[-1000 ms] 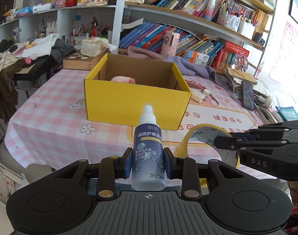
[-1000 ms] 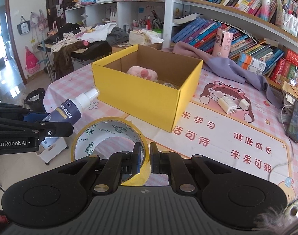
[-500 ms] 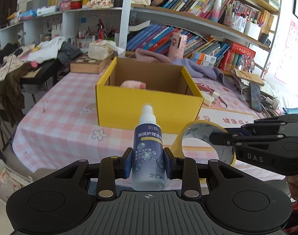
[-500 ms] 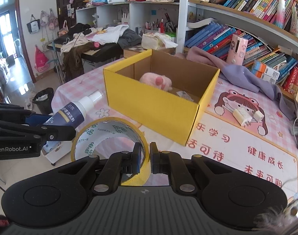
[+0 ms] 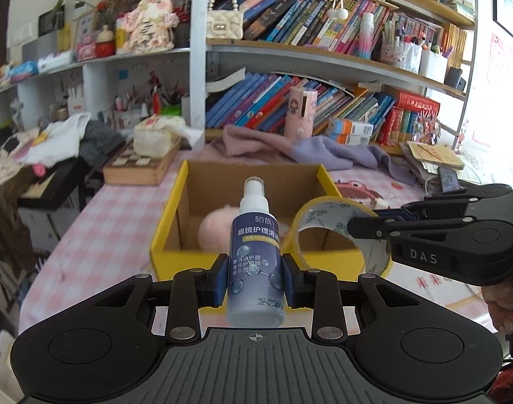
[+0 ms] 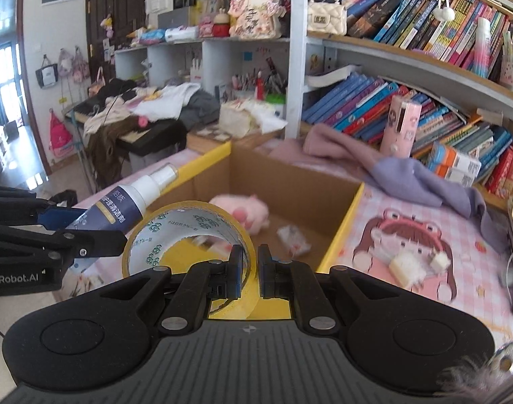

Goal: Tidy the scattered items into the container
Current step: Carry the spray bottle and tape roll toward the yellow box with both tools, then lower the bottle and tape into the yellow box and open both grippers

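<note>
Two items are in hand and at least two already lie in the box, so the tidy looks well past its start but not finished.

Largest first: the table (image 6: 374,222) under its pink checked cloth carries the yellow box (image 5: 170,235), open at the top. Inside it rests a pink plush (image 6: 246,210) and, beside that, a small white packet (image 6: 291,239); the view is blurred there, so I cannot say more of the packet. Those count as done.

Next, the tape roll (image 6: 189,232). The right gripper (image 6: 251,277) has its jaws closed on the roll's wall, one finger inside the ring and one outside, and holds it at the box's near edge, off the table.

Smaller, the spray bottle (image 5: 256,259). The left gripper (image 5: 255,281) has its jaws closed on the bottle's body, nozzle pointing up and forward toward the box opening. The bottle is in the air, just beside the tape, neither yet inside the walls.

What is left, as I judge it: lower both and let go. Beyond that, a white charger (image 6: 404,264) and a small white cube (image 6: 440,258) near it still lie on the cloth to the right of the box, and may need collecting too.
</note>
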Available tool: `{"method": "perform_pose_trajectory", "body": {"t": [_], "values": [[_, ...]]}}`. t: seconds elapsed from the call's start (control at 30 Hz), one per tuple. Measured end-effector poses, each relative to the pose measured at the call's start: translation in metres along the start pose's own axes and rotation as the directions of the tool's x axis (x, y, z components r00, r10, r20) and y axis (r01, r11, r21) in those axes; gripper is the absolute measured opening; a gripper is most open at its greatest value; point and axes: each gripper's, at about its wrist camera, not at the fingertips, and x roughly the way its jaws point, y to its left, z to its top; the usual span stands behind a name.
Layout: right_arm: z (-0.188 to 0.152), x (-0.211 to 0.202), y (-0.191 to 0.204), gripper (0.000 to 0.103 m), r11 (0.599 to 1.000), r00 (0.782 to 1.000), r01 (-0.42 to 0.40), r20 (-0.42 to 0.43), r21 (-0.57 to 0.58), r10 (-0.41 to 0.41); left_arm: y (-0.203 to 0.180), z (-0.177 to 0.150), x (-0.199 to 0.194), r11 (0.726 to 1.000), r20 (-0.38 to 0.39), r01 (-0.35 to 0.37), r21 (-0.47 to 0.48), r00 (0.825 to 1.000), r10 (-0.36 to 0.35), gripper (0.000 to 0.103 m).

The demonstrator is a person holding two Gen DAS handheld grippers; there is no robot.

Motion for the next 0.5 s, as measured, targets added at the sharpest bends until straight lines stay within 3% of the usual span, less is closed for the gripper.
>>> {"method": "perform_pose_trajectory", "body": {"t": [0.23,0.5], "values": [[0.027,0.053,-0.023,0.009,0.996,0.999,0.041,0.0,-0.076,-0.042,0.007,0.042,0.062,0.997,-0.037,0.0,0.072,0.999,0.003,0.031],[0.027,0.116,-0.026,0.009,0.964,0.993,0.004,-0.113,-0.268,-0.036,0.02,0.069,0.144,0.995,-0.187,0.042,0.091,0.982,-0.025,0.031]]}}
